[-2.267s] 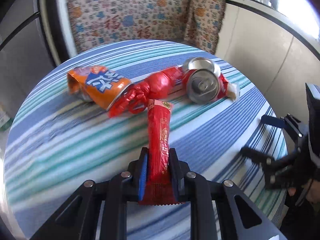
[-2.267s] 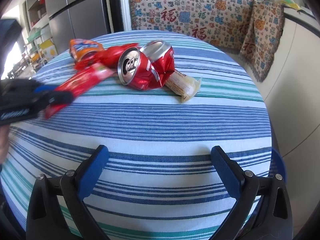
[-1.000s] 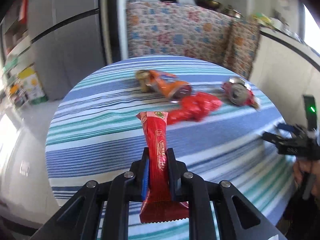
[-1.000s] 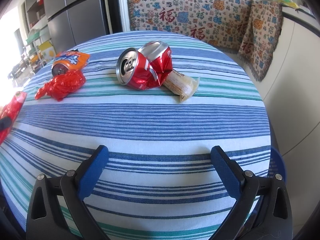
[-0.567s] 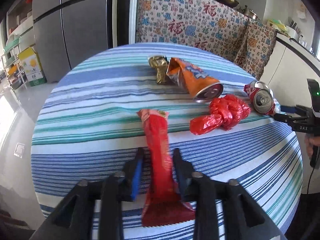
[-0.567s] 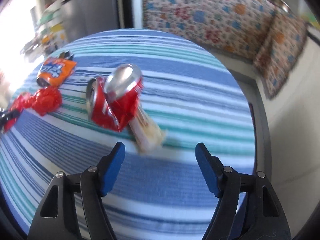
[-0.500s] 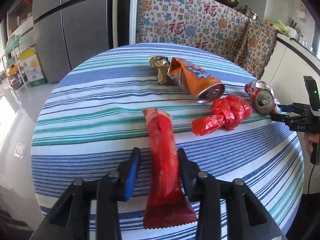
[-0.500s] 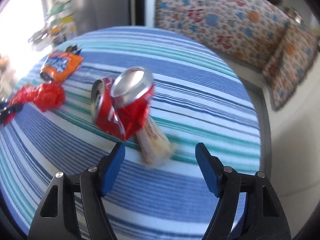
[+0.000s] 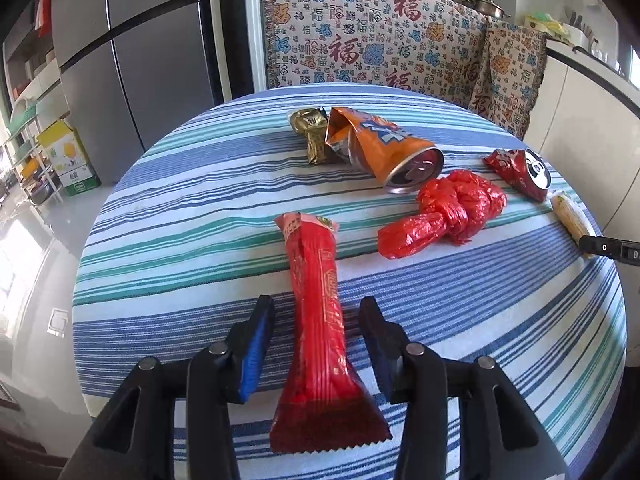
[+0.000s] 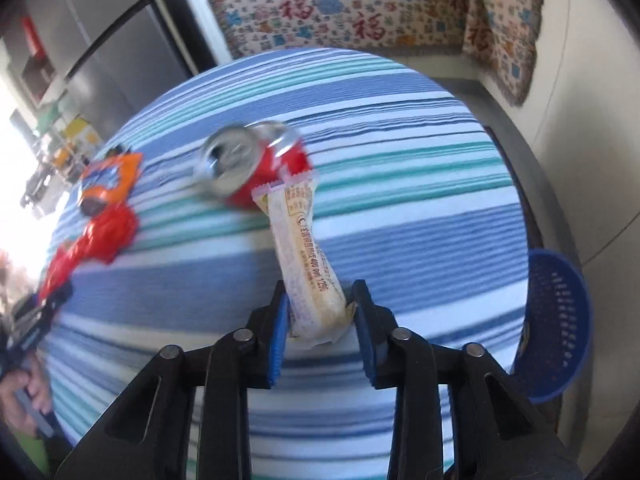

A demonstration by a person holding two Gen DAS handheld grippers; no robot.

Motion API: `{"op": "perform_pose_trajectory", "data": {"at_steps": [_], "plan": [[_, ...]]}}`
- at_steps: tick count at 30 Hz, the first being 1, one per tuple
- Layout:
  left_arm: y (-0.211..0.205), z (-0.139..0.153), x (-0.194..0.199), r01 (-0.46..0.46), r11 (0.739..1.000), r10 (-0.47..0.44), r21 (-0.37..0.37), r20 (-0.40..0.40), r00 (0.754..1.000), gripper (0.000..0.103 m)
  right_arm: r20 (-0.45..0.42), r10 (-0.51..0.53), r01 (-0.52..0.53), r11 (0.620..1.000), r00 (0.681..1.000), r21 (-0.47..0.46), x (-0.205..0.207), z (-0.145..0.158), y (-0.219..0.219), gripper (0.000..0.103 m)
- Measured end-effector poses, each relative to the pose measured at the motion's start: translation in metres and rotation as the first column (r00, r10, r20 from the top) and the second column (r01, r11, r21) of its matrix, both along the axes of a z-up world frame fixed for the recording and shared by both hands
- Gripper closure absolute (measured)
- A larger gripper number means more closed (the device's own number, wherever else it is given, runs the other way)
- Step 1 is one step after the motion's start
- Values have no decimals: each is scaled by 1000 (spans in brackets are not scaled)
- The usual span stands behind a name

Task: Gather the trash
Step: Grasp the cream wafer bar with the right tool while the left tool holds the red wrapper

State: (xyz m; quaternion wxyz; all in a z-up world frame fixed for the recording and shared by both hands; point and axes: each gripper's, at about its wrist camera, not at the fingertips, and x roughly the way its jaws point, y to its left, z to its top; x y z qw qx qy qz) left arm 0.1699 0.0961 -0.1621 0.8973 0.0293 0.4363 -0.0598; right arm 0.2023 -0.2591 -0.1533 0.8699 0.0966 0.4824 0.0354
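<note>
The red wrapper (image 9: 318, 328) is a long, glossy sachet with a serrated flat end; it lies on the desk (image 9: 180, 248) between the fingers of the left tool (image 9: 318, 334), its serrated end nearest the tool body and its other end extending forward. The left tool's jaws are opening, and neither blue pad touches the wrapper. Ahead and to the right of the left tool lie a knotted red plastic bag (image 9: 448, 212), a crushed orange can (image 9: 384, 148) and a crumpled gold foil wrapper (image 9: 312, 136) touching the can's far end. Further right lies a crushed red can (image 9: 520, 172). The cream wrapper (image 10: 308, 256) is a pale, printed tube with a crimped far end; its near end sits between the fingers of the right tool (image 10: 320, 312), and its far end reaches the red can. The right tool's jaws are closing on the cream wrapper; the left pad is at its side, and whether the right pad presses it cannot be determined. The desk is round and covered with a blue, teal and white striped cloth. Behind it stand a patterned fabric cover (image 9: 376, 44) and a grey refrigerator (image 9: 140, 52). A blue perforated basket (image 10: 560, 320) sits beyond the desk edge, right of the right tool. Both tools point steeply downward. A hand (image 10: 24, 404) grips the left tool's handle.
</note>
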Motion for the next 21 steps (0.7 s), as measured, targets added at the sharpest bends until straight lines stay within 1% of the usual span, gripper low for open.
{"op": "perform_pose_trajectory", "data": {"at_steps": [1, 2, 3, 5, 7, 9, 11, 16, 21], "plan": [[2, 0, -1, 4, 1000, -4, -5, -6, 1000, 55, 2, 15, -15, 1000, 1000, 2, -4, 0, 5, 60], [4, 1, -2, 7, 1000, -8, -10, -15, 1000, 55, 3, 28, -28, 1000, 1000, 5, -6, -1, 8, 49], [7, 2, -3, 13, 1000, -13, -14, -26, 1000, 55, -1, 43, -43, 999, 999, 0, -7, -1, 10, 43], [11, 4, -6, 17, 999, -19, -32, -49, 999, 55, -15, 69, -70, 997, 997, -30, -6, 0, 11, 41], [19, 8, -8, 21, 997, -27, -73, -75, 997, 48, -41, 93, -94, 995, 995, -37, -6, 1, 10, 41], [24, 14, -12, 42, 993, -50, -110, -75, 996, 48, -57, 104, -106, 994, 993, -40, -6, 5, 7, 38], [25, 21, -12, 66, 991, -75, -121, -72, 995, 48, -62, 115, -118, 992, 991, -48, -5, 11, 4, 34], [17, 27, 2, 106, 989, -114, -99, -82, 990, 48, -96, 132, -136, 990, 987, -36, 12, 26, 2, 33], [11, 21, 17, 108, 993, -112, -38, -125, 986, 49, -147, 155, -167, 984, 977, -67, 31, 31, 6, 34]]}}
